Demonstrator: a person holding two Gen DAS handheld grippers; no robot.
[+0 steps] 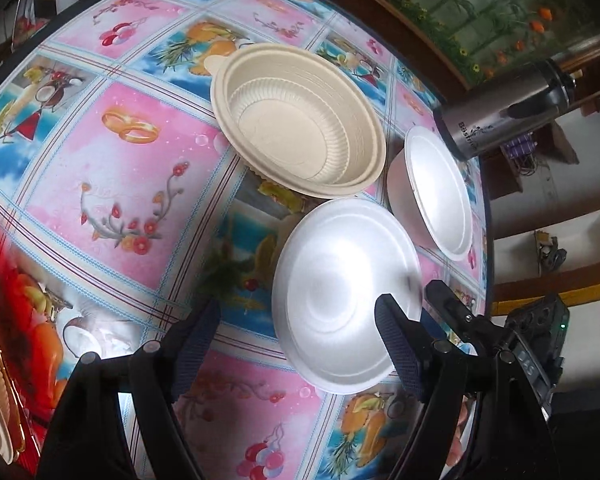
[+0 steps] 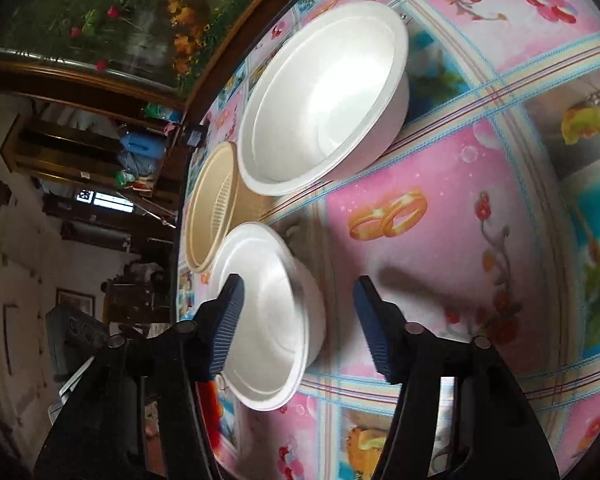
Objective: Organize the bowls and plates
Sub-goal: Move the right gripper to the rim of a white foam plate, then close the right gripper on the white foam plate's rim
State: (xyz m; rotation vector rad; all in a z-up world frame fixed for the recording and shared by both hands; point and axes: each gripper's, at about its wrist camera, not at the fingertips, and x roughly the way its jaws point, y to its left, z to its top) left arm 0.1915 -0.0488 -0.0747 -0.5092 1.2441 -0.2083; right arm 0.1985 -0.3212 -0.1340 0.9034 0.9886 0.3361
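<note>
The right gripper [image 2: 298, 324], jaws half open and holding nothing, straddles the near rim of the small white bowl [image 2: 268, 316], which lies at its 11 o'clock; the open, empty left gripper [image 1: 296, 332] stands over the large white bowl [image 1: 340, 292].

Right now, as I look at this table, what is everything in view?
Near bowl: one, white, at the fingertips of both tools.
Far bowl: one, white, beside the flask.
Ribbed bowl: one, beige, mid-table.
Flask: one, steel, at the table's edge.
Tablecloth: one, pink and blue, covering the table.
Left hand-held gripper: one, black, open.
Right hand-held gripper: one, black, open, astride the near bowl's wall.
</note>
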